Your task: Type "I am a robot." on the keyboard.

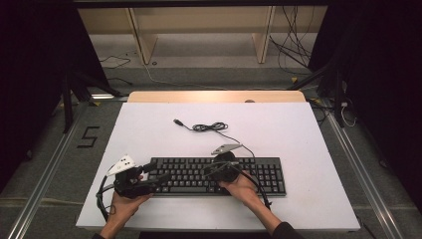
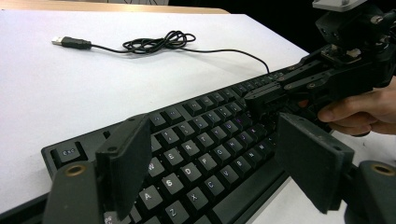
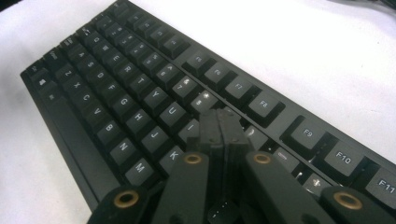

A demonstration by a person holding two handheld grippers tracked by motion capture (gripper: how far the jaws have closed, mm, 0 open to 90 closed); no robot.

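Pressed together over the keys, the jaws of the right gripper are seen with nothing between them, their tips resting on or just above the row near the I and K keys; contact with a key cannot be made out for certain. From the high view, this gripper is held over the middle of the black keyboard by the right hand, which comes in from the lower edge.

Spread wide, the jaws of the left gripper are held at the keyboard's left end, with the Esc, Q, W, A and Z keys visible between them and nothing grasped. The left hand is seen at the keyboard's left end.

The keyboard is laid flat on the white table top, near the front edge. Its thin black cable is run back across the table into a loose coil, and a USB plug is left lying free beyond the coil.
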